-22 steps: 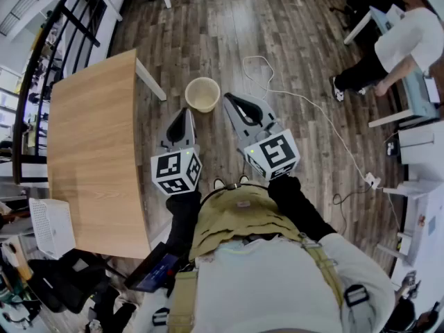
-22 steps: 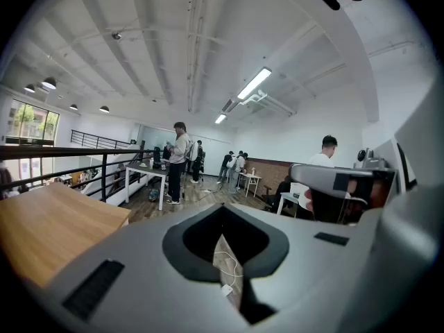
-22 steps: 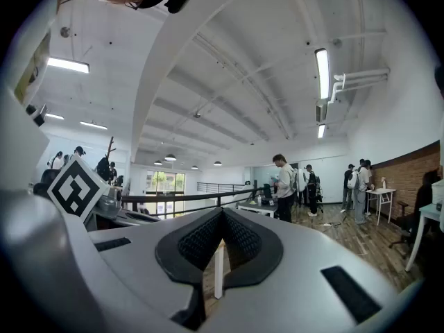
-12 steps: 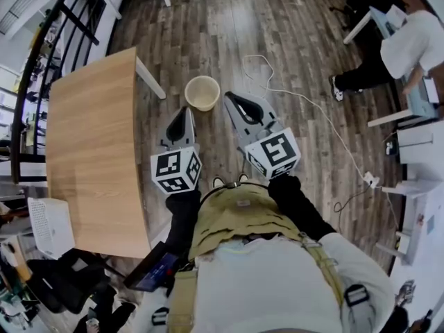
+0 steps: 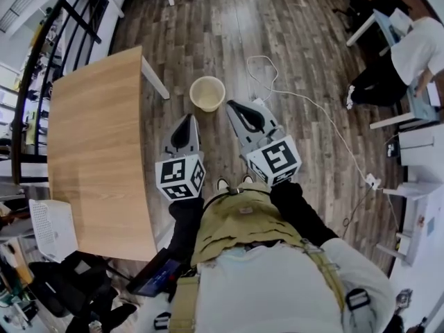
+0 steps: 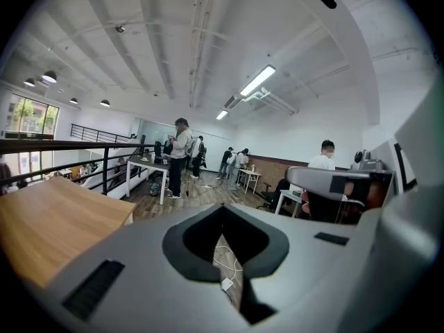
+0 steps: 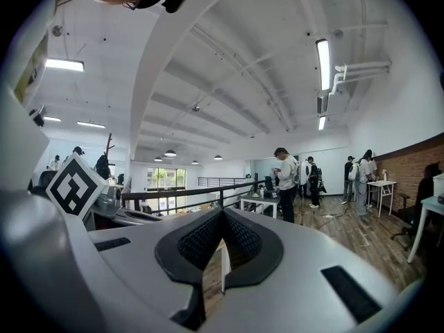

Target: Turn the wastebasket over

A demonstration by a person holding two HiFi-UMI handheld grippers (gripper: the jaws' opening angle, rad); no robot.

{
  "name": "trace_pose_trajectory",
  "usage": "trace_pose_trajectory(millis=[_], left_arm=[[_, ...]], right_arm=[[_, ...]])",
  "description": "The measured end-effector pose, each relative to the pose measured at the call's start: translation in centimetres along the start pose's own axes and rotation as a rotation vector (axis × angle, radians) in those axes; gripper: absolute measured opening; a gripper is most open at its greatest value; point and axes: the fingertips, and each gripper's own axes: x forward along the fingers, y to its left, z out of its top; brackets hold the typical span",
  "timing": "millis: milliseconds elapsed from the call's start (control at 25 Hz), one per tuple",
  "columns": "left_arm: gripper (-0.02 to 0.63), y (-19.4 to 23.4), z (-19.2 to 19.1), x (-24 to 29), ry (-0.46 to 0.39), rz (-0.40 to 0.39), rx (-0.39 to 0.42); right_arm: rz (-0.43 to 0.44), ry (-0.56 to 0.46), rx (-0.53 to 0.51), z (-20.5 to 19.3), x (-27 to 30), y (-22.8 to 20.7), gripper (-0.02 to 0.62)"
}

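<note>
The wastebasket (image 5: 207,93) is a small beige round bin. It stands upright on the wooden floor with its mouth up, seen only in the head view. My left gripper (image 5: 186,121) is shut and empty, its tip a little short of the bin and to its left. My right gripper (image 5: 236,107) is also shut with nothing in it, just right of the bin and apart from it. In the left gripper view the left gripper (image 6: 223,208) looks over the floor toward the room. The right gripper (image 7: 222,212) in its own view points level, and no bin shows there.
A wooden table (image 5: 97,151) stands close on the left, one white leg (image 5: 155,78) near the bin. A white cable (image 5: 312,109) runs over the floor to a plug block (image 5: 372,181) at the right. A person (image 5: 406,57) sits at a desk far right. A white crate (image 5: 52,227) lies left.
Both grippers stay shut, and they and the bin keep nearly the same places. The whole view has shifted slightly. The seated person at the right has moved.
</note>
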Motion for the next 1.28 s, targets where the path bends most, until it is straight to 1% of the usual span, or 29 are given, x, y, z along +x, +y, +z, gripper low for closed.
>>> trace_pose_trajectory(millis=[280,440,600,720,800,920,1040,1280], left_arm=[[0.002,2.7,-1.3,0.0,0.042,-0.011,-0.008],[0.002,4.2,-1.7,0.7,0.056,0.005,-0.026],[0.002,6.2,-1.7,2.3,0.056,0.042,-0.05],[0.001,7.7,-2.0,4.9,0.068,0.07,-0.068],[0.002,8.8,-1.5,7.3,0.068,0.082,-0.065],[0.001,10.4,0.5,11.0,0.067,0.096,-0.04],[0.002,12.0,2.8,15.3,0.071,0.11,-0.019],[0.002,13.5,6.5,23.4,0.061,0.133,-0.001]], right_arm=[[-0.007,0.042,0.021,-2.1,2.0,1.7,0.02],[-0.018,0.053,0.021,-2.3,3.0,0.8,0.02],[-0.028,0.06,0.042,-2.9,5.1,-0.9,0.02],[0.002,0.076,0.056,-4.2,8.0,-2.1,0.02],[0.027,0.07,0.059,-4.4,10.5,-3.2,0.021],[0.047,0.042,0.072,-3.5,14.8,-5.8,0.02],[0.057,0.016,0.092,-2.2,18.9,-9.2,0.02],[0.089,0.022,0.146,-2.1,25.0,-15.8,0.021]])
